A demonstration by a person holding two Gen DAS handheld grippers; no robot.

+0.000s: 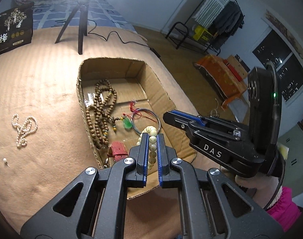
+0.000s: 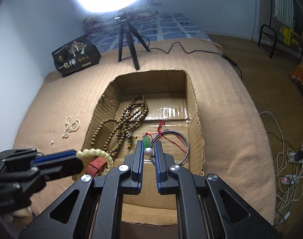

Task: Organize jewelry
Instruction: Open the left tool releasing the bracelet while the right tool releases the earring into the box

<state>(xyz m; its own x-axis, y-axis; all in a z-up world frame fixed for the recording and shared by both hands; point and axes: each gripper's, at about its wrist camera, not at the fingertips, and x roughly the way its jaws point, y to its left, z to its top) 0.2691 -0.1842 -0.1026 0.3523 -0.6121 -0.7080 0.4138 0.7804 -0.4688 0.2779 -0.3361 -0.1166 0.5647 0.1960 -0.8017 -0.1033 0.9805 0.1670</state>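
Jewelry: two pieces gripped over the box, two still out on the blanket

Left gripper [image 1: 152,137] clamped on cream bead bracelet [image 1: 152,139], beads pinched between blue pads [image 1: 145,151], loop hanging just above near end of cardboard box [image 1: 111,64].
Right gripper [image 2: 148,145] nearly closed on single pearl [image 2: 148,151], held at fingertips over box, near its right wall.
Inside box: long brown bead mala [image 1: 100,109] coiled along left wall, green pendant on red cord [image 1: 127,122] mid-floor, thin metal bangle [image 1: 149,120] toward right wall, red leather strap [image 1: 117,149] at near-left corner.
Outside box, on tan blanket [image 1: 41,75] toward left edge: white pearl necklace [image 1: 23,127] in a heap, small pearl stud [image 1: 5,160] just nearer, well apart from box.
Far edge of blanket: ring light tripod [image 1: 79,25], black snack bag [image 1: 10,29] at far-left corner.
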